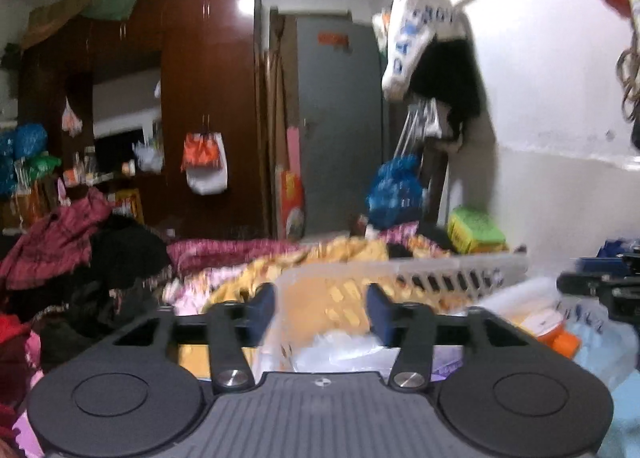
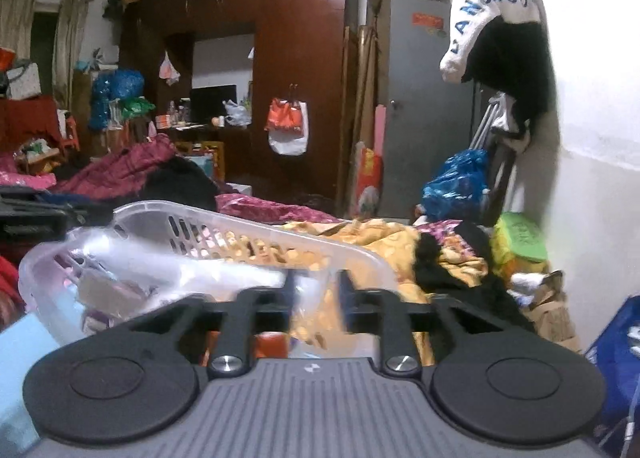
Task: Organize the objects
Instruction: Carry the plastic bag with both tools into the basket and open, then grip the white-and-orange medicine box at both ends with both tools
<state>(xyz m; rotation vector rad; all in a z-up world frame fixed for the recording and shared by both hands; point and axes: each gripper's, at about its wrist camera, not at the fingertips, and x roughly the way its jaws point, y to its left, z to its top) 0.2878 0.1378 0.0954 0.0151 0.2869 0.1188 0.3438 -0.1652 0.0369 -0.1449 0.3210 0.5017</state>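
Observation:
A clear plastic basket [image 2: 208,234] with slotted walls sits tilted on the bed, holding several packets and papers. It also shows in the left wrist view [image 1: 460,270]. My left gripper [image 1: 322,308] is open, its blue pads apart over the basket's near rim, with nothing between them. My right gripper [image 2: 316,298] has its fingers partly open at the basket's right end, with the clear rim between them; the image is blurred there. The right gripper also shows at the right edge of the left wrist view [image 1: 600,290].
The bed is covered by a yellow patterned blanket [image 2: 380,246], maroon cloth [image 2: 120,174] and black clothes [image 2: 460,270]. A green box [image 2: 520,238] and blue bag [image 2: 456,182] sit by the white wall. A dark wardrobe [image 2: 296,58] and grey door [image 2: 424,98] stand behind.

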